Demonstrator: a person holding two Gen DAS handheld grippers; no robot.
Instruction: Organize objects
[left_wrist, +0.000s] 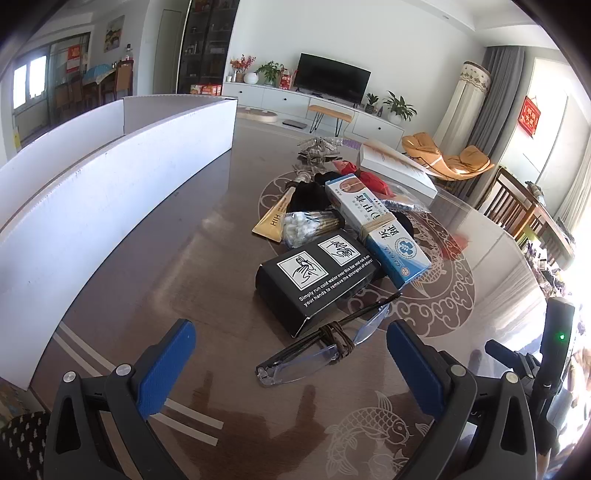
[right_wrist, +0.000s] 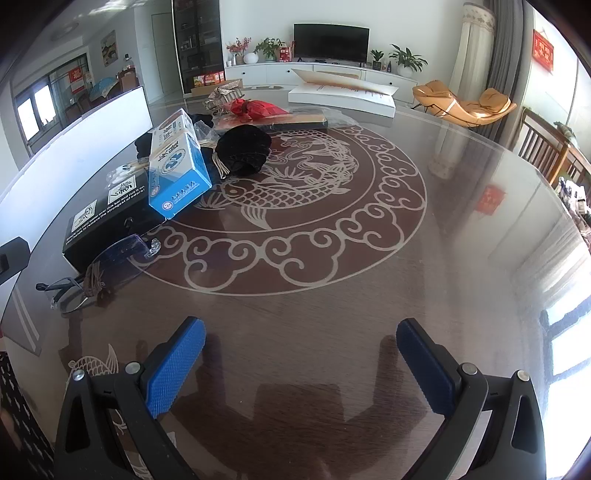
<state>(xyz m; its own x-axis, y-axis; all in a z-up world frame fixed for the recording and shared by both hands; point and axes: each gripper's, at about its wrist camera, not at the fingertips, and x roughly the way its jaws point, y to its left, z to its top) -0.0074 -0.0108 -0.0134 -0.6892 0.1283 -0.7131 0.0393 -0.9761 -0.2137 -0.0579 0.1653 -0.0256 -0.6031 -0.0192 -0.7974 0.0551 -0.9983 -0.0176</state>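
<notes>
A pile of objects lies on the round glass-topped table (left_wrist: 207, 280). Nearest my left gripper (left_wrist: 291, 345) is a pair of folded glasses (left_wrist: 321, 347) bound with a brown cord, just ahead between the open blue fingers. Behind them lie a black box (left_wrist: 317, 277), a blue-and-white box (left_wrist: 376, 229), a bag of cotton swabs (left_wrist: 310, 225), a gold tube (left_wrist: 273, 218) and a black pouch (right_wrist: 243, 151). My right gripper (right_wrist: 301, 349) is open and empty over bare table; the glasses (right_wrist: 110, 262) and boxes (right_wrist: 177, 173) lie to its left.
A long white cardboard box (left_wrist: 110, 184) stands open along the table's left side. A white book (left_wrist: 399, 166) and red packet (left_wrist: 373, 181) lie at the far side of the pile. Wooden chairs (left_wrist: 517, 206) stand at the right edge. The right gripper's body (left_wrist: 554, 354) shows at right.
</notes>
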